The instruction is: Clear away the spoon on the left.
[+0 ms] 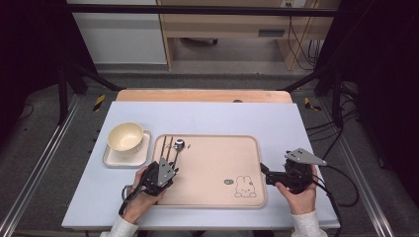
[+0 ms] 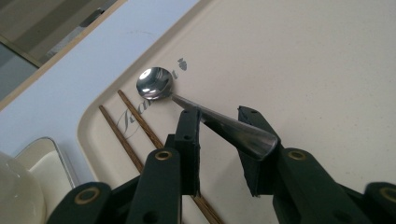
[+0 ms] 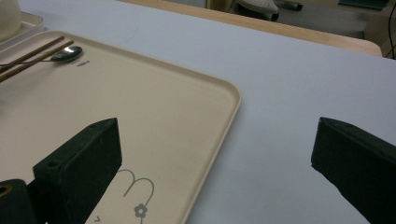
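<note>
— What's going on at the left tongs (image 1: 170, 167)? Are they picking that spoon (image 2: 205, 116) up or putting it down?

— Putting it down, I'd say. The bowl end is resting on the tray (image 1: 212, 195), right beside the chopsticks (image 2: 140, 135), in the far left corner. The handle is lying between the two jaws, but the jaws are standing apart from it. One pad (image 2: 189, 140) is maybe brushing its side, the other is clear. That's a slack hold, not a pinch.

— So the spoon is released?

— Looks released to me. It's slanting slightly, handle end lifted over the lower jaw, so it may be leaning on that jaw a little.

— And the right tongs (image 1: 267, 174)?

— Hanging wide open with nothing between them, hovering over the tray's right edge, just above the counter (image 1: 276, 118). In the right gripper view you're seeing the rabbit drawing (image 3: 135, 186) below one jaw and bare counter under the other.

— What's coming next, you think?

— The left tongs need to back straight off along the handle without nudging it, or the spoon will skid into the chopsticks. Then I'd guess the bowl (image 1: 125, 136) on its little dish (image 1: 111, 159), just left of the tray, is the next thing, though that's my guess.
</note>
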